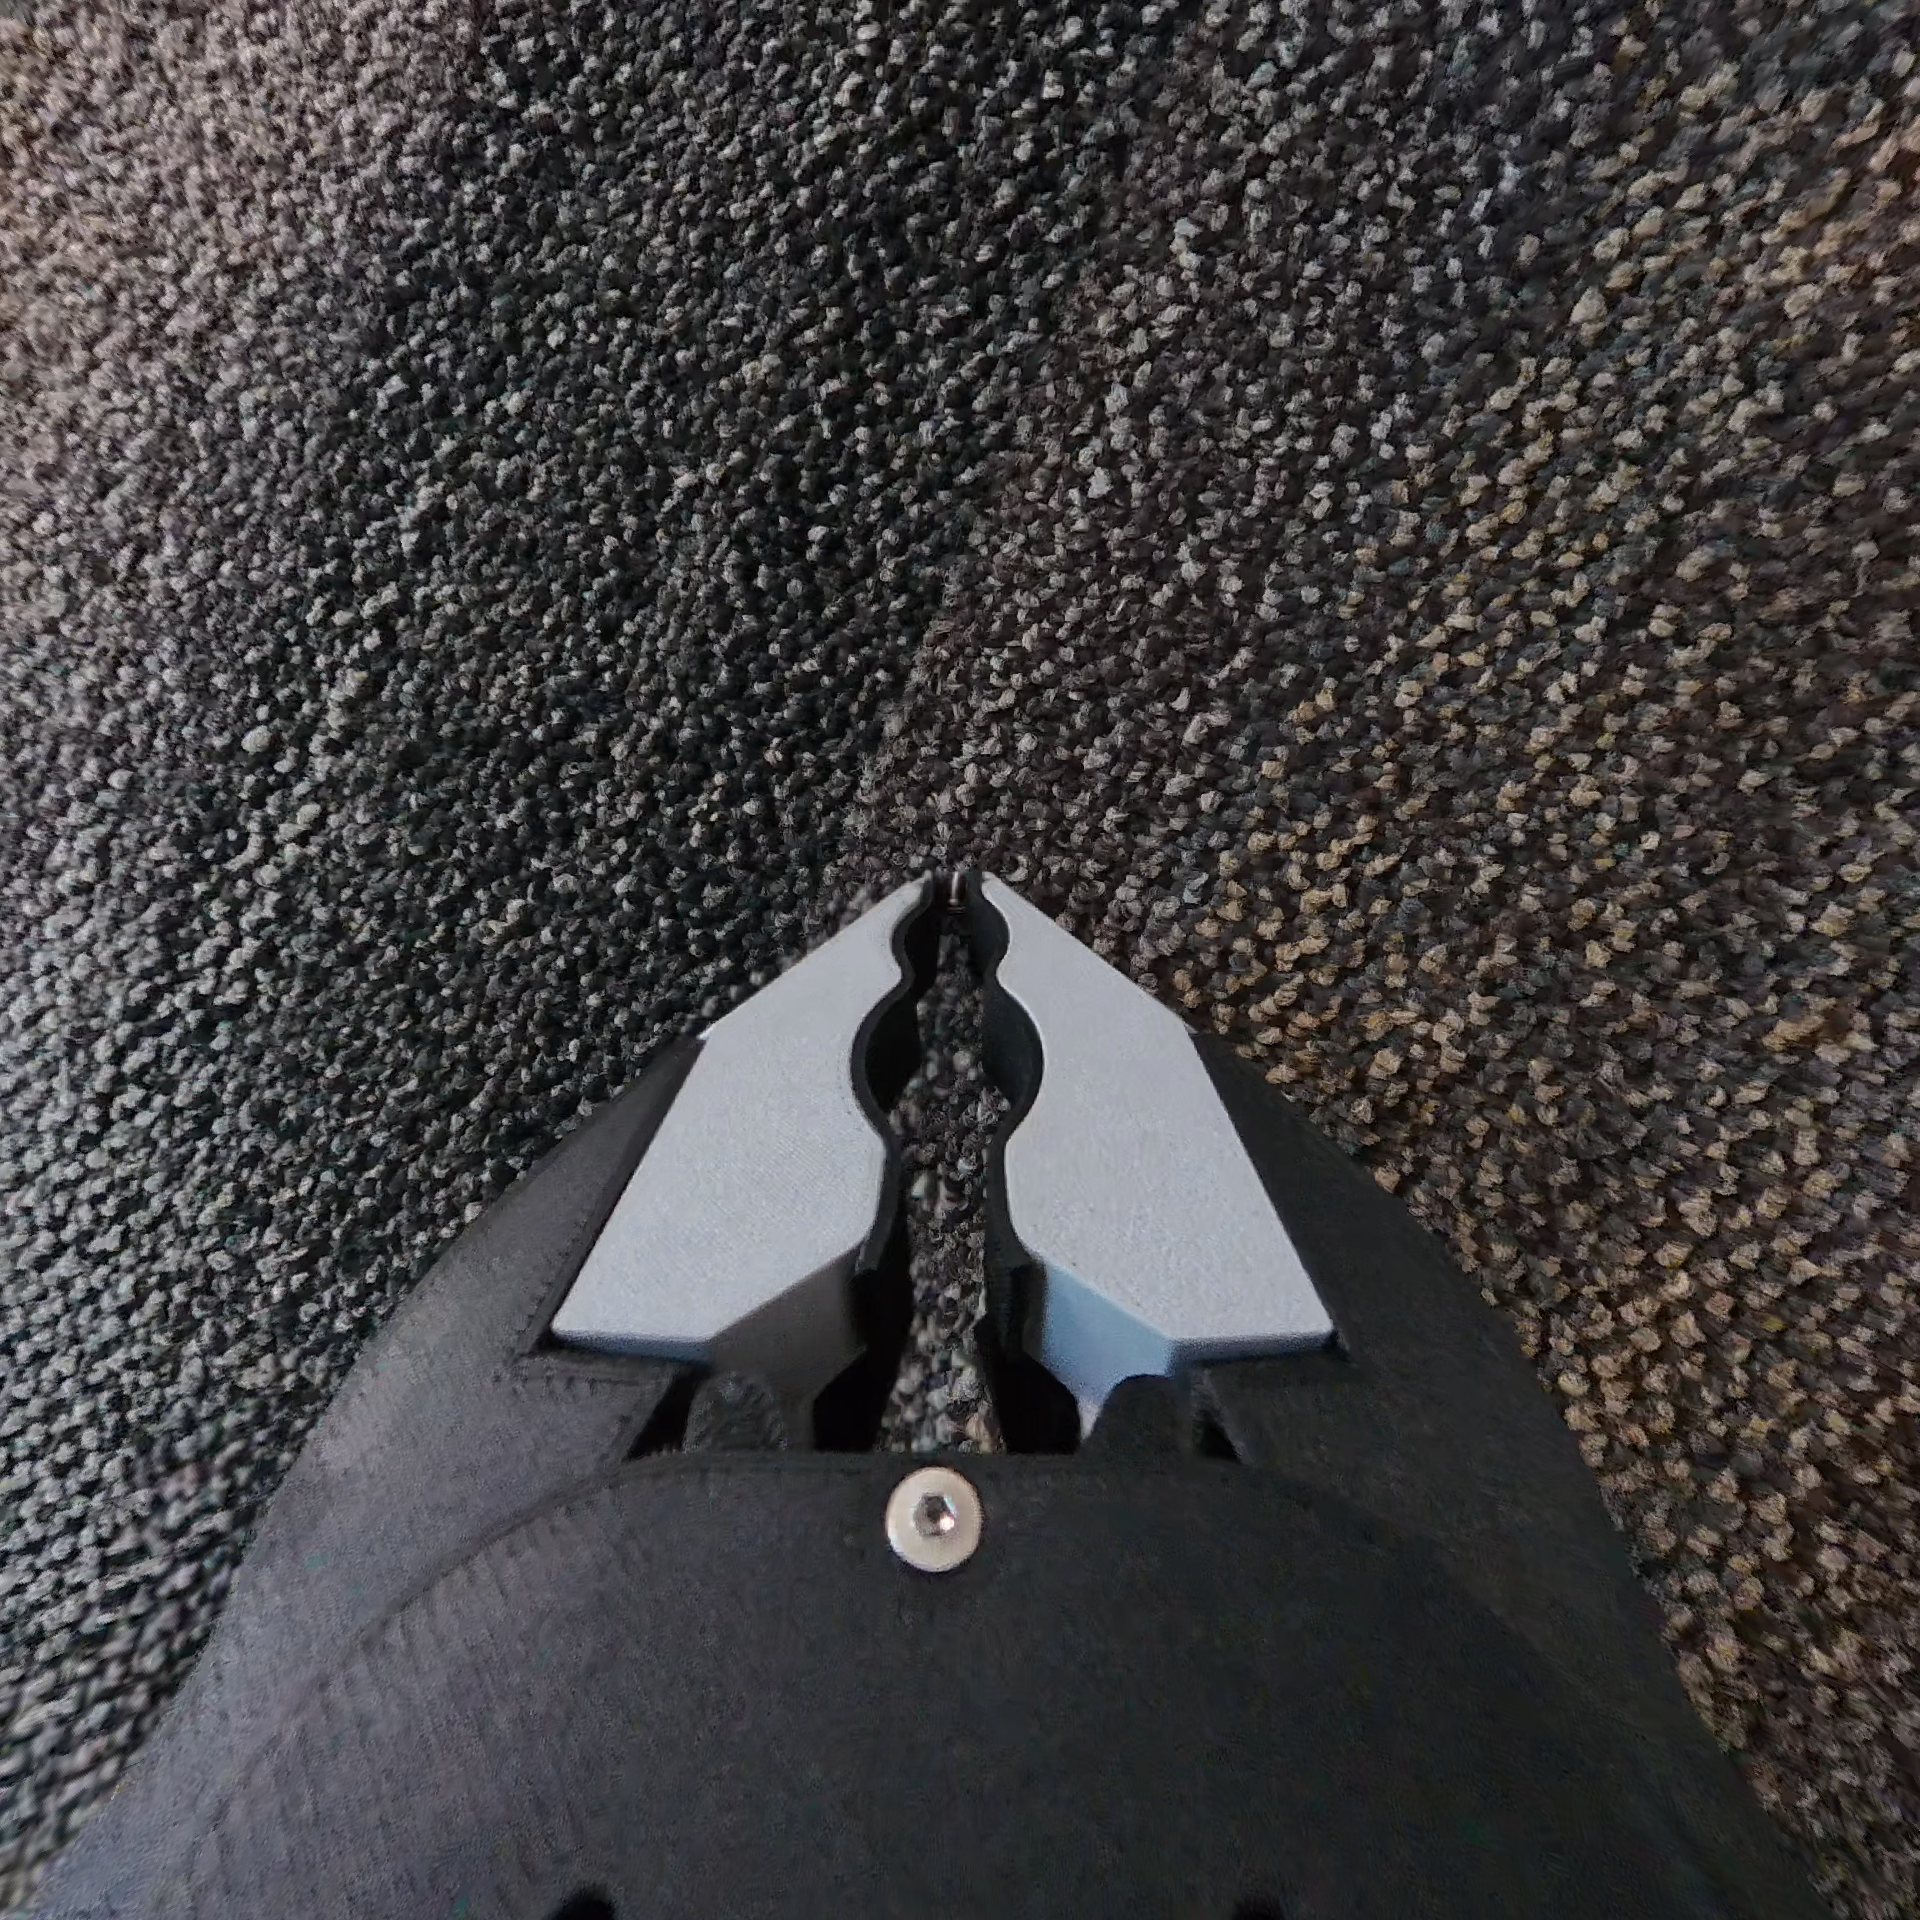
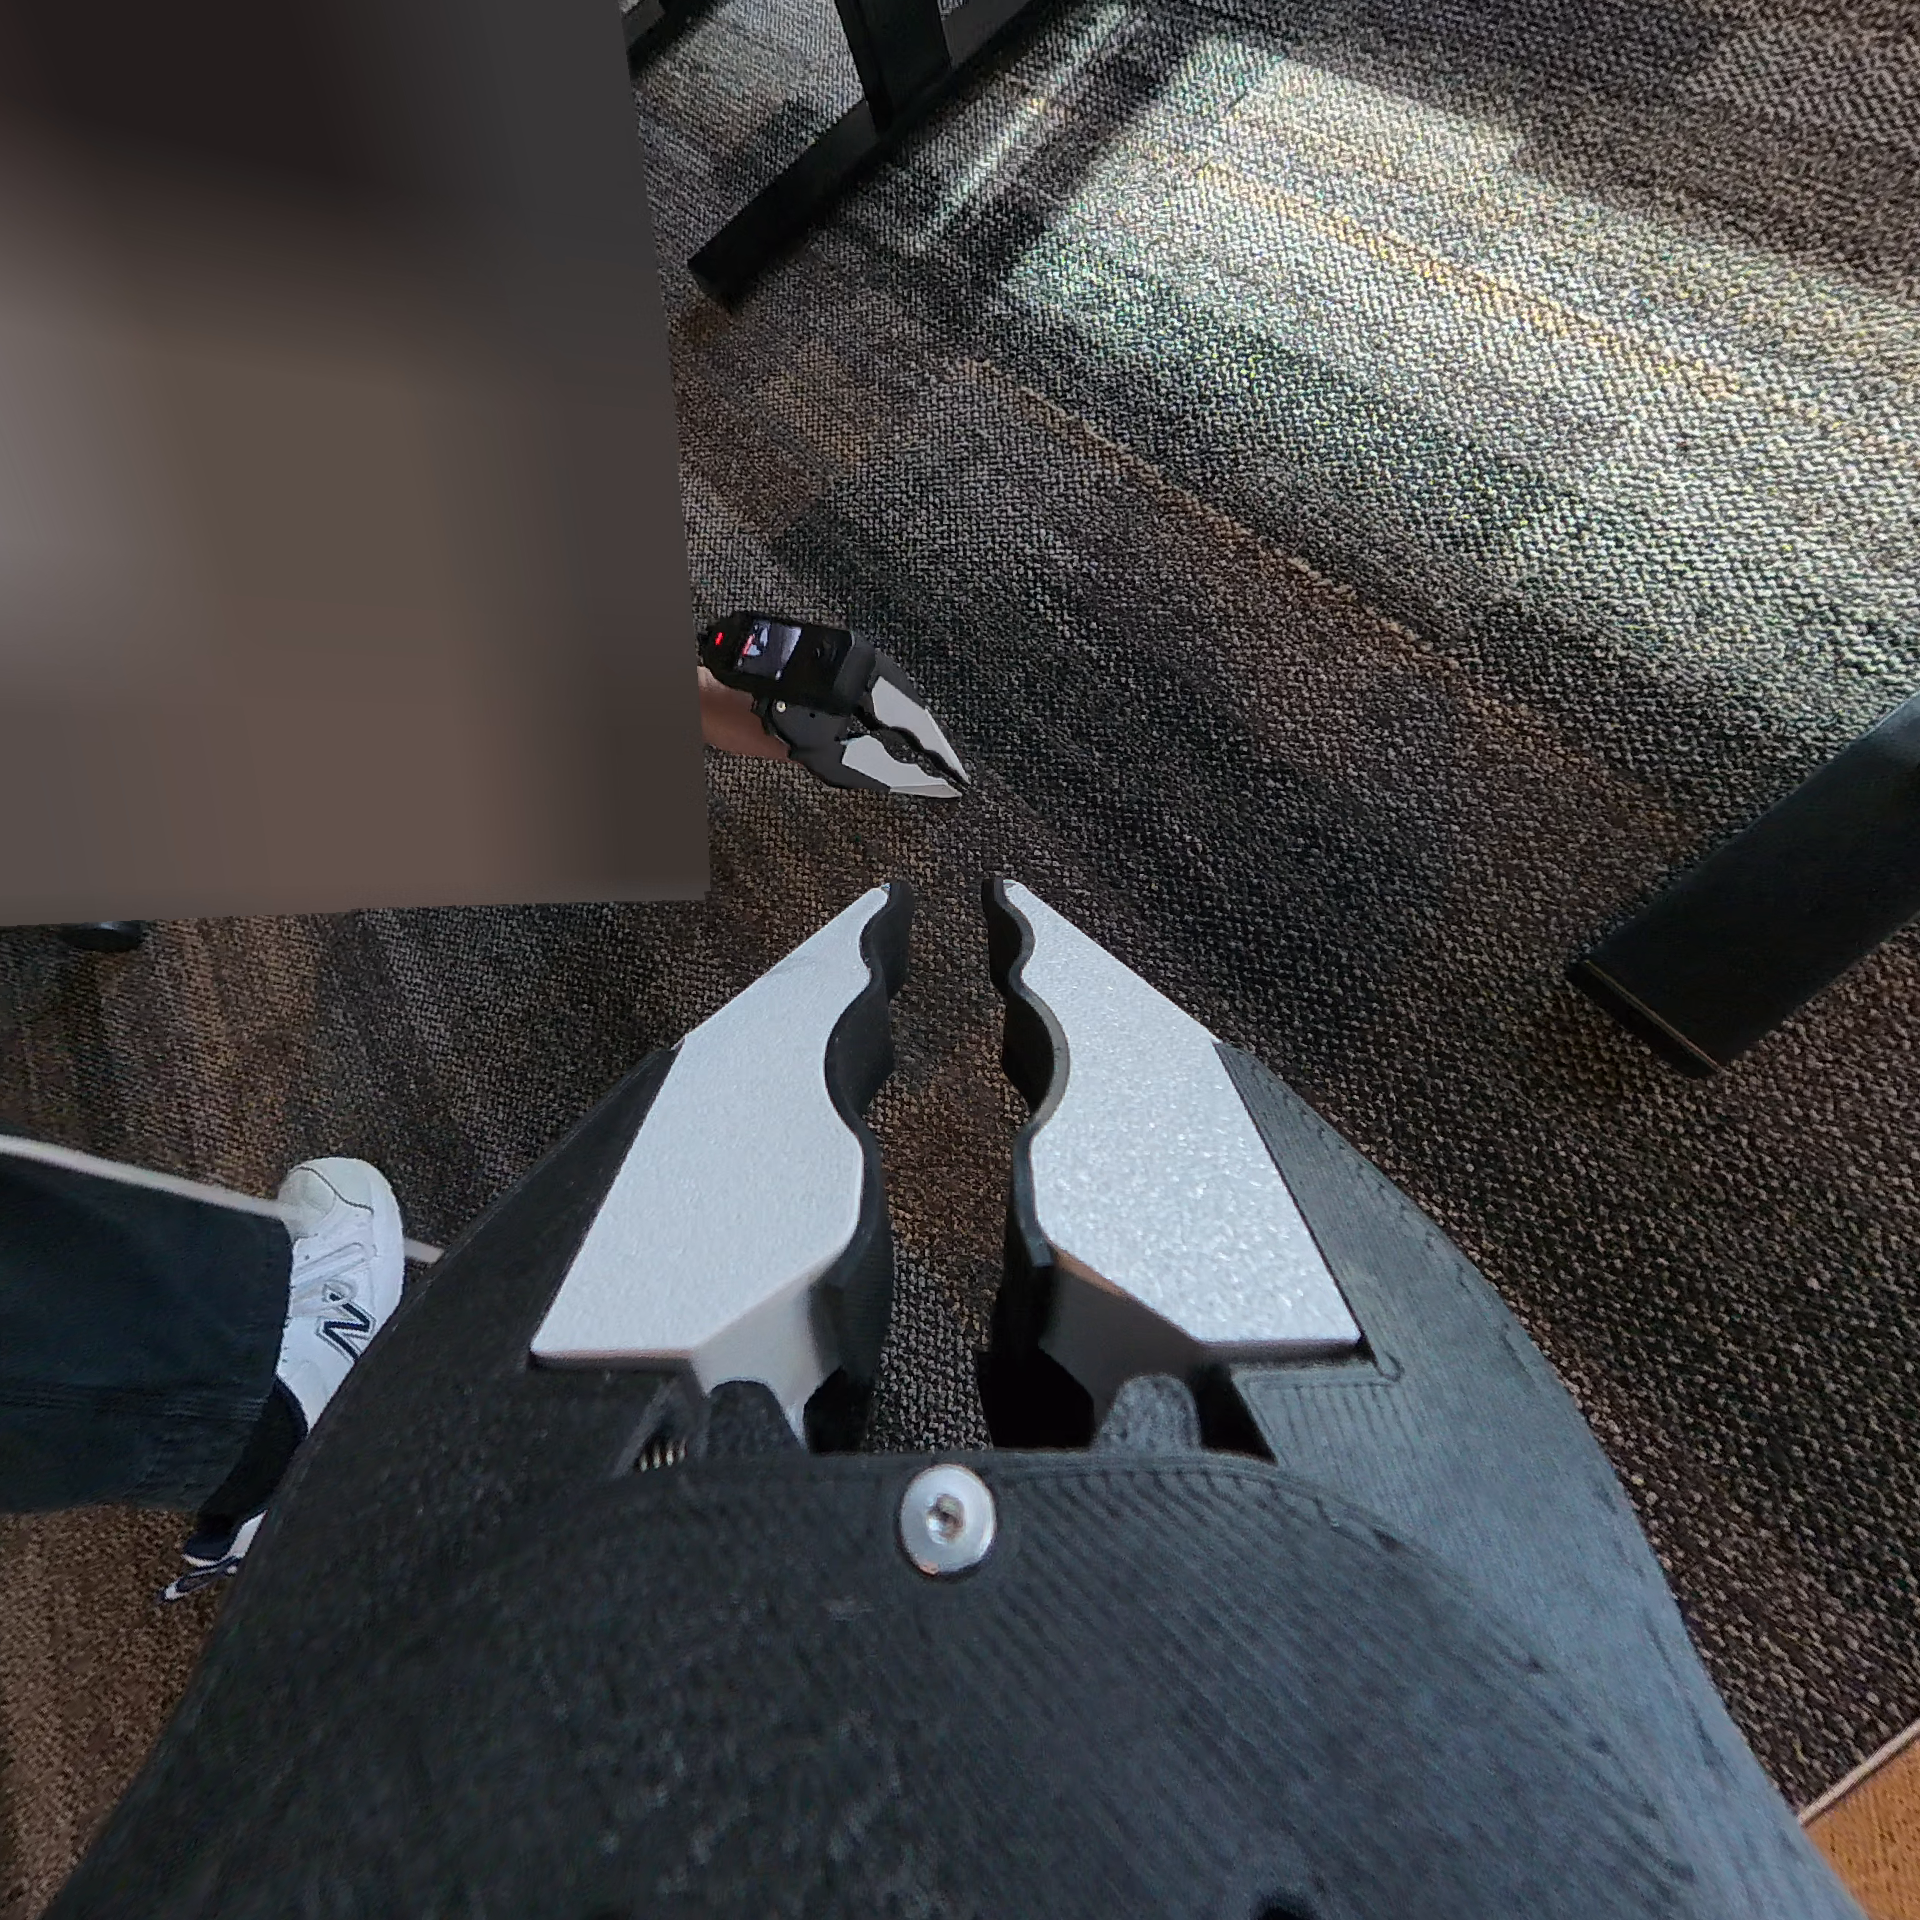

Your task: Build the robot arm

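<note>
Grey carpet (image 1: pixel 935 436) of flecked loop pile fills the left wrist view; the left gripper (image 1: pixel 956 881) points down at it from close above, its silver fingers (image 1: pixel 769 1143) brought together so the tips almost meet, with a tiny dark thing pinched between them that is too small to name; whether the tips touch the pile I cannot tell. In the right wrist view the right gripper (image 2: pixel 943 889) hangs higher over the same carpet (image 2: pixel 1299 644), jaws parted and empty; a white trainer (image 2: pixel 343 1278) and dark trouser leg (image 2: pixel 125 1330) stand just left of it; farther ahead the left gripper (image 2: pixel 914 764) shows again, small and tilted down; a black furniture leg (image 2: pixel 1756 935) stands to the right, and black frame legs (image 2: pixel 821 177) lie farthest off.
</note>
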A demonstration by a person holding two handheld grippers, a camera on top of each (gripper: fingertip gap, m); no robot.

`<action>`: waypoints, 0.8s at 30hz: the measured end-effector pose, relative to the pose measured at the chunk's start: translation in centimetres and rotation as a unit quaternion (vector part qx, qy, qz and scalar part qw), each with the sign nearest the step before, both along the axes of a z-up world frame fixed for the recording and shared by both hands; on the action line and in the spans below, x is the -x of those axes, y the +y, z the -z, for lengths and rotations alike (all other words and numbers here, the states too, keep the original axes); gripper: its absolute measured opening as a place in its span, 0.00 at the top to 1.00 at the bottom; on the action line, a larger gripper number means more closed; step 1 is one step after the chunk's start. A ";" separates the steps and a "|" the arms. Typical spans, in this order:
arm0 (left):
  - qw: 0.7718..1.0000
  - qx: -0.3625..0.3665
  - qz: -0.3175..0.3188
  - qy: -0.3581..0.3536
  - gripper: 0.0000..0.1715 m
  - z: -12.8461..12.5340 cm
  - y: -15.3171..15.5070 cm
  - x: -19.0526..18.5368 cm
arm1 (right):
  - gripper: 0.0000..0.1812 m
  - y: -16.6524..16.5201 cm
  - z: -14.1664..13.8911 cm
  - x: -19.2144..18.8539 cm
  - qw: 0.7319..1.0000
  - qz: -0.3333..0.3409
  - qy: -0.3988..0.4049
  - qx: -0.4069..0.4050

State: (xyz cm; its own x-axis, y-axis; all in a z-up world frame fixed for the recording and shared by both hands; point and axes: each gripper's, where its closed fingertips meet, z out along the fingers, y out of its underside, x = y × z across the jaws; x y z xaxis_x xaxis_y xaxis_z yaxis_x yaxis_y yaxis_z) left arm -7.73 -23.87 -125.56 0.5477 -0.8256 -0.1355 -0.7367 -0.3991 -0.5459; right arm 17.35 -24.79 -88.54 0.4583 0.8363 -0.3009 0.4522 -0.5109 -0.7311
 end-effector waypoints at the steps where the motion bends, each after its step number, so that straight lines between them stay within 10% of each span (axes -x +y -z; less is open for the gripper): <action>1: 1.000 -0.006 0.001 0.006 0.98 0.0 0.0 0.0 | 0.92 0.0 0.0 0.1 1.000 0.000 0.000 0.000; 7: 0.999 -0.019 -0.032 -0.002 0.99 -1.0 0.3 0.1 | 0.93 -0.2 -0.2 0.3 1.000 -0.006 0.002 0.000; 14: 0.991 -0.096 -0.097 -0.006 0.99 -8.6 1.1 2.0 | 0.93 1.6 -4.9 3.1 0.997 -0.018 0.025 -0.075; 19: 0.978 -0.154 -0.139 -0.023 0.99 -21.0 0.4 4.9 | 0.93 2.9 -12.5 9.6 0.981 -0.045 0.090 -0.163; 24: 0.964 -0.223 -0.140 -0.034 0.99 -39.8 -2.5 7.3 | 0.93 -0.4 -20.5 15.8 0.968 -0.093 0.111 -0.205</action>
